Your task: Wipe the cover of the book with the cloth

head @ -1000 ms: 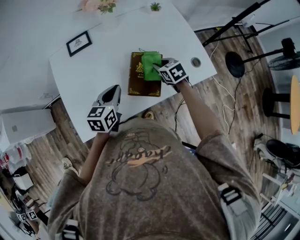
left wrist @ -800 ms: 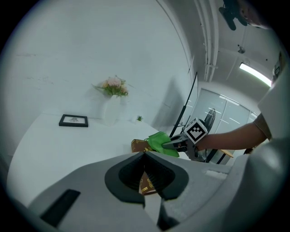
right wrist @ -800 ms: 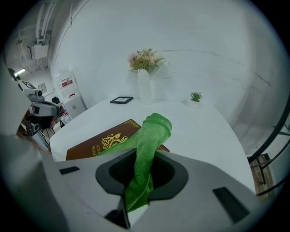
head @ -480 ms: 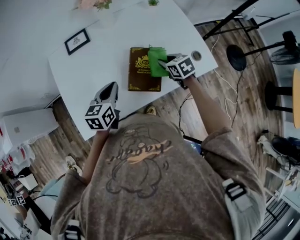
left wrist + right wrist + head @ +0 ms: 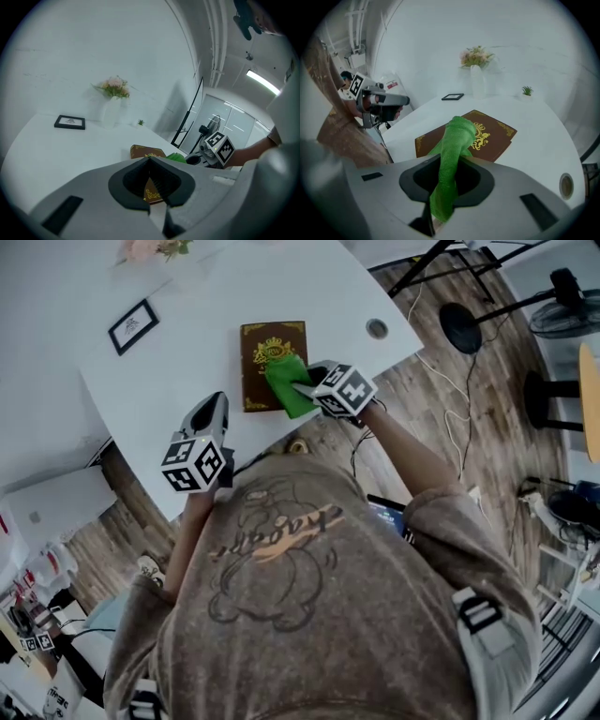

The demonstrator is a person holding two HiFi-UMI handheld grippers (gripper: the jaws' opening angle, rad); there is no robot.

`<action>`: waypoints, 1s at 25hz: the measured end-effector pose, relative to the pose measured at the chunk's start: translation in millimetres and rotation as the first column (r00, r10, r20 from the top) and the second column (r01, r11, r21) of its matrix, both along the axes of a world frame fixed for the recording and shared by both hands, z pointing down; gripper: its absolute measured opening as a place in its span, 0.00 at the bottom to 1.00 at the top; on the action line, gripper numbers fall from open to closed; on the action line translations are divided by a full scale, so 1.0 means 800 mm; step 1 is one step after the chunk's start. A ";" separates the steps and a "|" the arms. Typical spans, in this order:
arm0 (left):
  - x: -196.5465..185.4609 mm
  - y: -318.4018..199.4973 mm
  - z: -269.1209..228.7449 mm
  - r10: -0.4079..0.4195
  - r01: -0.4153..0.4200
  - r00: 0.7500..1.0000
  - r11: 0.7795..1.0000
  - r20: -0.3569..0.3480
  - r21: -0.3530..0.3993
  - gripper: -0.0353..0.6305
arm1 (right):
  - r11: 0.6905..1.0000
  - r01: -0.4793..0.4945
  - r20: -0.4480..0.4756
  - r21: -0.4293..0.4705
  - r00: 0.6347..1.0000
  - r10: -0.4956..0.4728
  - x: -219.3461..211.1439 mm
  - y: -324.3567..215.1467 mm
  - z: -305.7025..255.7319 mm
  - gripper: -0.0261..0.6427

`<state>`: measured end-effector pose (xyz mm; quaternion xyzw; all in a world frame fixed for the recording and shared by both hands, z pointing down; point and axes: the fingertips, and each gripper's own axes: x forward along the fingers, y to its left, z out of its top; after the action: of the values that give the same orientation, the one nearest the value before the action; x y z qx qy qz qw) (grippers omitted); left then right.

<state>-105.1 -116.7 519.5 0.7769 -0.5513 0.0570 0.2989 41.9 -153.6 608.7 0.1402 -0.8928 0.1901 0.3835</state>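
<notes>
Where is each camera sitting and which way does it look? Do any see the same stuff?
Head view: on the person's head, looking steeply down at the white table, brown book with gold print, green cloth, left gripper and right gripper; shirt and forearms show.
Left gripper view: on the left gripper, looking along its shut, empty jaws across the table; the right forearm shows.
Right gripper view: on the right gripper, looking along jaws clamped on the cloth; the shirt shows at left.
Shared: all three see the book.
</notes>
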 end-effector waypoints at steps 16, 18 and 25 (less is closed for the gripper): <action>0.000 -0.017 -0.035 0.009 -0.008 0.998 1.000 -0.056 0.020 0.06 | 0.986 -0.016 -0.122 0.163 0.992 0.036 0.002 -0.102 0.004 0.15; 0.000 -0.014 -0.033 0.007 -0.006 0.999 1.000 -0.050 0.014 0.06 | 0.983 -0.039 -0.127 0.179 0.990 0.062 0.006 -0.120 0.002 0.15; -0.012 -0.010 -0.011 -0.017 0.016 0.998 0.999 -0.055 -0.029 0.06 | 0.961 -0.132 -0.118 0.241 0.979 0.164 0.011 -0.181 0.004 0.15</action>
<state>-114.3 -124.6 510.7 0.7693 -0.5482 0.0408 0.3256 50.9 -298.7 611.9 0.2634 -0.8675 0.1026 0.4094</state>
